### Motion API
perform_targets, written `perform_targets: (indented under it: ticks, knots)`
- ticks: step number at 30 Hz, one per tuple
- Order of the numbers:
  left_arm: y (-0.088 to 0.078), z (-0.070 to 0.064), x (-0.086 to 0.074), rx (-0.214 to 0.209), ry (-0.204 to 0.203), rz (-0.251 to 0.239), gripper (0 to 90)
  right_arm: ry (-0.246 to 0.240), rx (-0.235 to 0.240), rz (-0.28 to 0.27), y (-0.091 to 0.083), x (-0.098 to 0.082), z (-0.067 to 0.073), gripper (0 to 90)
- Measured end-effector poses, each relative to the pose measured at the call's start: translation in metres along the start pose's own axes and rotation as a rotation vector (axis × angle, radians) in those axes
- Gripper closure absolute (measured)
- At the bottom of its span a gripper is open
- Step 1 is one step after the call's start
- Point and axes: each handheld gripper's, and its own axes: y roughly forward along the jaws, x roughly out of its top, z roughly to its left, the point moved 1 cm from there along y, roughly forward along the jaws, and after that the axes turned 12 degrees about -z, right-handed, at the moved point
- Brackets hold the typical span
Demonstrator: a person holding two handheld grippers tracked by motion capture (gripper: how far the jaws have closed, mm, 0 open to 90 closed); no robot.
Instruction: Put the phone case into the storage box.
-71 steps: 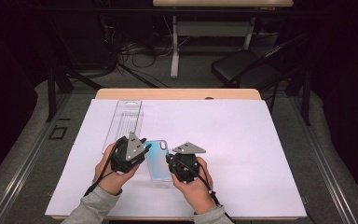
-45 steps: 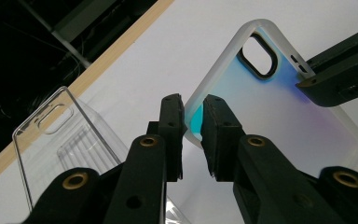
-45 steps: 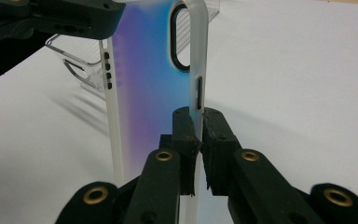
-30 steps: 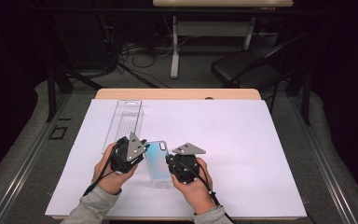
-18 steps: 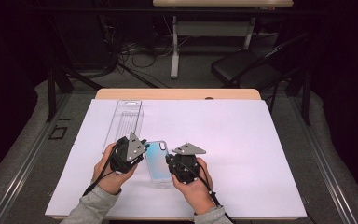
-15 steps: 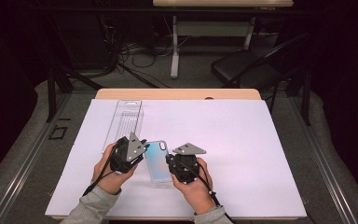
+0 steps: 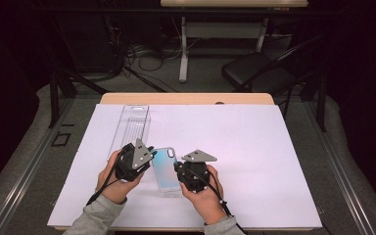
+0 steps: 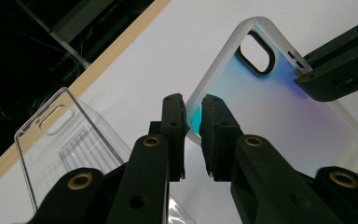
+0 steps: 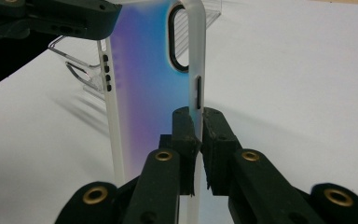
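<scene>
Jaws of left gripper point(image 8: 193, 116) and right gripper point(image 9: 196, 128) clamped on phone case point(image 7: 165, 168) edges; case frosted, blue-purple gradient.

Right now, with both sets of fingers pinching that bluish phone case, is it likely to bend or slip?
The phone case is a thin, empty shell, so probably light and a bit flexible. Its frosted rim looks smooth, so the narrow edge grips might slip. Nothing suggests it is fragile.
</scene>
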Motion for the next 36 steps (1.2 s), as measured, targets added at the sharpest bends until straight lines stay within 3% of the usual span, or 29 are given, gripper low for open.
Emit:
perform_targets:
  ticks: [36]
  knots:
    - [-0.0032, 0.0004, 0.0022, -0.003, 0.007, -0.009, 80.6, 0.024, 0.019, -0.018, -0.0009, 0.0009, -0.0024, 82.5]
